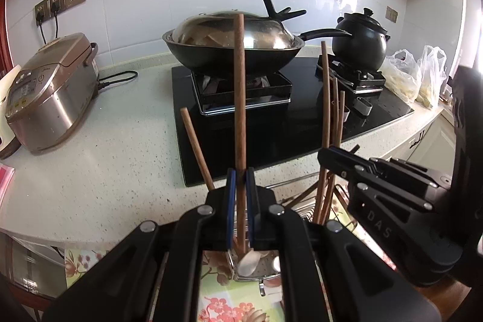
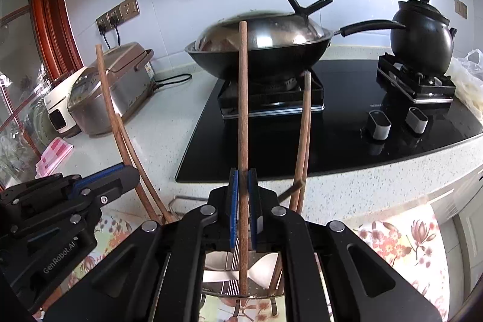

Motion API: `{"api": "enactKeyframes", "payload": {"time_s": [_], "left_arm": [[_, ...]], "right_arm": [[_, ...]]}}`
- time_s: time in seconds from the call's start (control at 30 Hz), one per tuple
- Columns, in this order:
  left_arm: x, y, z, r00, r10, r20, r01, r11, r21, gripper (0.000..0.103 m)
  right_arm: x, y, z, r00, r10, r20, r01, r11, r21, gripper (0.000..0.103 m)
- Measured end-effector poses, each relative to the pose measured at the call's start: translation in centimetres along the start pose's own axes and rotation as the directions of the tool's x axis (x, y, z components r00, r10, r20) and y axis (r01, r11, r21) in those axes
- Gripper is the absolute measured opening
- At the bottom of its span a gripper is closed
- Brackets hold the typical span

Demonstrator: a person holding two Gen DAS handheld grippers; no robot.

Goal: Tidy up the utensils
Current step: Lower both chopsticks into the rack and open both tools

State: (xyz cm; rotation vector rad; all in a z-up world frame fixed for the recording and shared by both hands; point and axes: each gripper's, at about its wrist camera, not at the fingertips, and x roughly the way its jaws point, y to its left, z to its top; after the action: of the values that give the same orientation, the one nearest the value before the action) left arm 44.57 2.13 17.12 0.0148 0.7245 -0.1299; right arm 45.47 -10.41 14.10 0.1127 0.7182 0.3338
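Observation:
In the left wrist view my left gripper [image 1: 241,174] is shut on one wooden chopstick [image 1: 240,98] that stands upright, its lower end down in a wire utensil holder [image 1: 289,182] with white spoons [image 1: 250,263]. Another chopstick [image 1: 196,147] leans left beside it. To the right, my right gripper [image 1: 329,153] sits among several upright chopsticks [image 1: 325,98]. In the right wrist view my right gripper [image 2: 243,174] is shut on an upright chopstick [image 2: 243,98] above white spoons [image 2: 267,263]. More chopsticks [image 2: 304,138] lean right, and the left gripper [image 2: 131,171] is beside two long chopsticks [image 2: 116,116].
A wok with a steel lid [image 1: 232,35] and a black clay pot [image 1: 360,41] stand on the black stove [image 1: 271,135]. A rice cooker [image 1: 51,92] is at the left and plastic bags [image 1: 422,74] at the right. A floral cloth [image 2: 401,240] lies below the counter edge.

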Motion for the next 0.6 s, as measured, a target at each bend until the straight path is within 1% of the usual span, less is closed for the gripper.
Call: {"api": "enactKeyframes", "payload": {"time_s": [0.13, 0.37, 0.6], "left_arm": [[0.3, 0.0, -0.5, 1.000, -0.001, -0.010, 0.001, 1.000, -0.005, 0.007], [0.7, -0.2, -0.9, 1.000, -0.003, -0.022, 0.003, 1.000, -0.006, 0.007], [0.9, -0.3, -1.1, 0.999, -0.007, -0.039, 0.006, 1.000, -0.007, 0.007]], "right_arm": [[0.1, -0.2, -0.6, 1.000, -0.001, 0.010, 0.001, 1.000, 0.002, 0.006], [0.2, -0.4, -0.7, 1.000, -0.002, 0.020, 0.002, 1.000, -0.004, 0.006], [1.0, -0.3, -1.3, 1.000, 0.005, -0.028, -0.005, 1.000, -0.012, 0.007]]}}
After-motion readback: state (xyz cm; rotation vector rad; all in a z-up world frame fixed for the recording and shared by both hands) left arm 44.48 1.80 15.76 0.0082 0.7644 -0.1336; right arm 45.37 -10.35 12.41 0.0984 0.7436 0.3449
